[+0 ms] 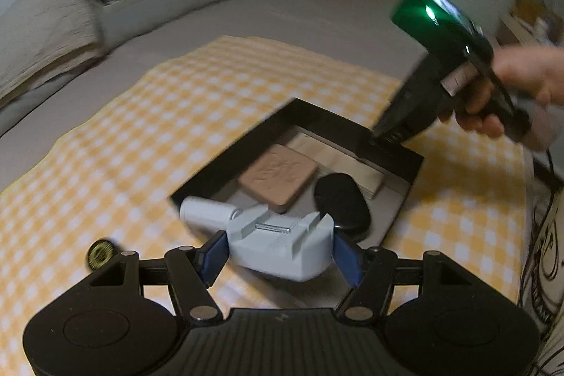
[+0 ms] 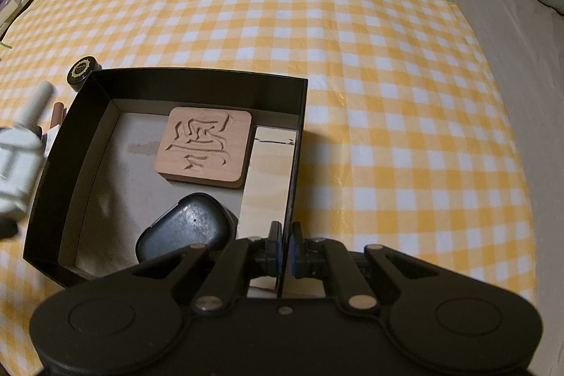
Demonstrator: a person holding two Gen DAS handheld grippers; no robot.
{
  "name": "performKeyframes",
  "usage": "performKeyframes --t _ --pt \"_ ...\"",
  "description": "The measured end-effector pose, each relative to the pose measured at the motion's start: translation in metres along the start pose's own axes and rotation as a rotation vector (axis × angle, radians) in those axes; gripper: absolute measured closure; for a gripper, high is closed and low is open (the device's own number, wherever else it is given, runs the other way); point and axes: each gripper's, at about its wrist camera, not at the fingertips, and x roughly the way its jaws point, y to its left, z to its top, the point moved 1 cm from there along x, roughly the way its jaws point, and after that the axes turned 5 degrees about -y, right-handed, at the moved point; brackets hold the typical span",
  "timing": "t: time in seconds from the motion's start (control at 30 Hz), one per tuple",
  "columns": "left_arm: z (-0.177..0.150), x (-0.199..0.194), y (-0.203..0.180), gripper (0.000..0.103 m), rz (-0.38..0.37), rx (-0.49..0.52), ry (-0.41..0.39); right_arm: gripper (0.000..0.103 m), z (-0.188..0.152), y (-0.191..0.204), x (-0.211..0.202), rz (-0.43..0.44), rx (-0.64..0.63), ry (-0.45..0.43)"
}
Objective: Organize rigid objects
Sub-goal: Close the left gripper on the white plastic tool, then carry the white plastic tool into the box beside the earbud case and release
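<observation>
Left wrist view: left gripper (image 1: 278,256) clamps the white tool (image 1: 278,244) just short of the box (image 1: 405,161); right gripper (image 2: 286,254) pinches the box wall; coaster (image 2: 206,147), case (image 2: 185,231) and plank (image 2: 271,178) already inside; jar (image 2: 83,69) remains outside.

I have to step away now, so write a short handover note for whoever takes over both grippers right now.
Left gripper: shut on the white tool, held at the black box's near edge.
Right gripper: shut on the box's side wall, steadying it.
In the box: carved wooden tile, black case, pale wood slab.
Left: put the white tool in, then the small black jar on the checked cloth beside the box.
</observation>
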Motion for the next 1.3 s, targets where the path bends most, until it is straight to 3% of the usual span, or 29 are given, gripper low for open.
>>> performKeyframes --t 0.33,0.57,0.67,0.77,0.87,1.03,1.2,1.3 --pt "0.012 0.058 -0.023 0.038 -0.065 0.15 0.078 0.098 0.0 0.0 0.0 0.003 -0.003 -0.001" --pt "0.007 0.066 -0.023 0.038 -0.097 0.231 0.123 0.098 0.002 -0.003 -0.001 0.011 -0.004 -0.001" --pt "0.001 0.064 -0.02 0.031 -0.104 0.249 0.148 0.098 0.001 -0.003 -0.001 0.01 -0.002 -0.001" --pt "0.001 0.062 -0.011 0.027 -0.082 0.195 0.174 0.098 0.001 -0.003 -0.001 0.01 -0.003 -0.001" --pt "0.003 0.056 -0.002 0.027 -0.094 0.107 0.152 0.098 0.001 -0.003 -0.001 0.009 -0.002 -0.001" --pt "0.013 0.057 0.003 0.029 -0.04 0.017 0.121 0.098 0.001 -0.003 -0.002 0.006 -0.004 0.0" --pt "0.018 0.065 0.005 0.053 -0.043 -0.085 0.156 0.098 0.001 -0.003 -0.002 0.006 -0.005 0.0" --pt "0.018 0.07 0.001 0.062 -0.05 -0.128 0.181 0.098 0.001 -0.003 -0.002 0.006 -0.005 0.0"
